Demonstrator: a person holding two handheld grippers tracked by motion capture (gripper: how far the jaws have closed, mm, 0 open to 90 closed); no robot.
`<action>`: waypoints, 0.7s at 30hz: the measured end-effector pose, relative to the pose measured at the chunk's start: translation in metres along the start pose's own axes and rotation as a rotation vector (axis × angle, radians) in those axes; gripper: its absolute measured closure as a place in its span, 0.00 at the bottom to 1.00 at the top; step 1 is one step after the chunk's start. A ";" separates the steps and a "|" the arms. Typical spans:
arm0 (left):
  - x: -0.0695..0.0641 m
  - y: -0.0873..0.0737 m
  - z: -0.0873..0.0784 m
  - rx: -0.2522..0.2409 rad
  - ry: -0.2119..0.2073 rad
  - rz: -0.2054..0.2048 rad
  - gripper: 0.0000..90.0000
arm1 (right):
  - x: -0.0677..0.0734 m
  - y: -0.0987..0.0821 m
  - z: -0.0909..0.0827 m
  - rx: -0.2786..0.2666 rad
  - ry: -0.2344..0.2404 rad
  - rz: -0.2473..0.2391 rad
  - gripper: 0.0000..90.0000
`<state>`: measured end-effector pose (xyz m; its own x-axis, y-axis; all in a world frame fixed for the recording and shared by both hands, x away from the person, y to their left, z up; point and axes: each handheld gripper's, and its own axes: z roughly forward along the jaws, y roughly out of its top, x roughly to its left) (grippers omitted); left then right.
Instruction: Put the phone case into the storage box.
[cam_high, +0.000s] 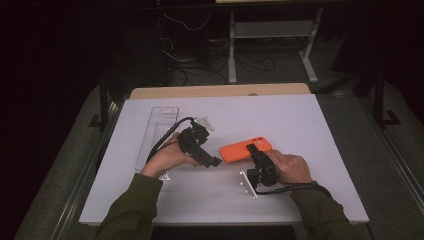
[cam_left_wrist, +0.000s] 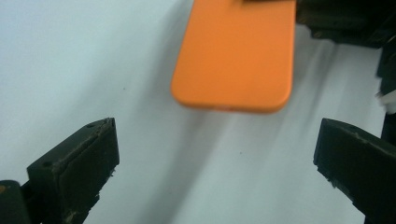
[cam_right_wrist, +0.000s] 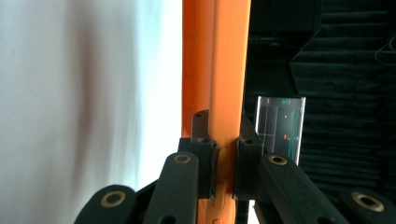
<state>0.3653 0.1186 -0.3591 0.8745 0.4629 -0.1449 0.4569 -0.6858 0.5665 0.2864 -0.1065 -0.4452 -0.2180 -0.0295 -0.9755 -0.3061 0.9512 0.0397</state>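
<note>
Black jaws of the right gripper (cam_right_wrist: 227, 161) are seen pinched on the edge of an orange phone case (cam_high: 245, 149), which is held just above the white table (cam_high: 300, 125). Jaws of the left gripper (cam_left_wrist: 215, 163) are spread wide, empty, just beside the case. A clear plastic tray (cam_high: 157, 131) lies far left.

Orange phone (cam_left_wrist: 236, 56) beyond gaping tongs (cam_left_wrist: 217, 161)
</note>
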 end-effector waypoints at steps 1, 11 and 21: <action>0.000 -0.001 0.000 -0.001 -0.002 -0.001 0.00 | -0.001 -0.001 -0.001 0.001 -0.002 -0.001 0.89; 0.001 -0.008 0.002 0.001 0.014 0.016 0.00 | -0.009 -0.009 -0.002 0.027 0.038 0.081 0.89; 0.004 -0.010 -0.001 -0.015 0.041 0.028 0.00 | -0.016 -0.011 0.003 0.030 0.081 0.178 0.89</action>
<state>0.3639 0.1278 -0.3648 0.8794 0.4664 -0.0955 0.4295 -0.6906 0.5819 0.2956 -0.1158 -0.4309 -0.3404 0.1168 -0.9330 -0.2284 0.9523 0.2026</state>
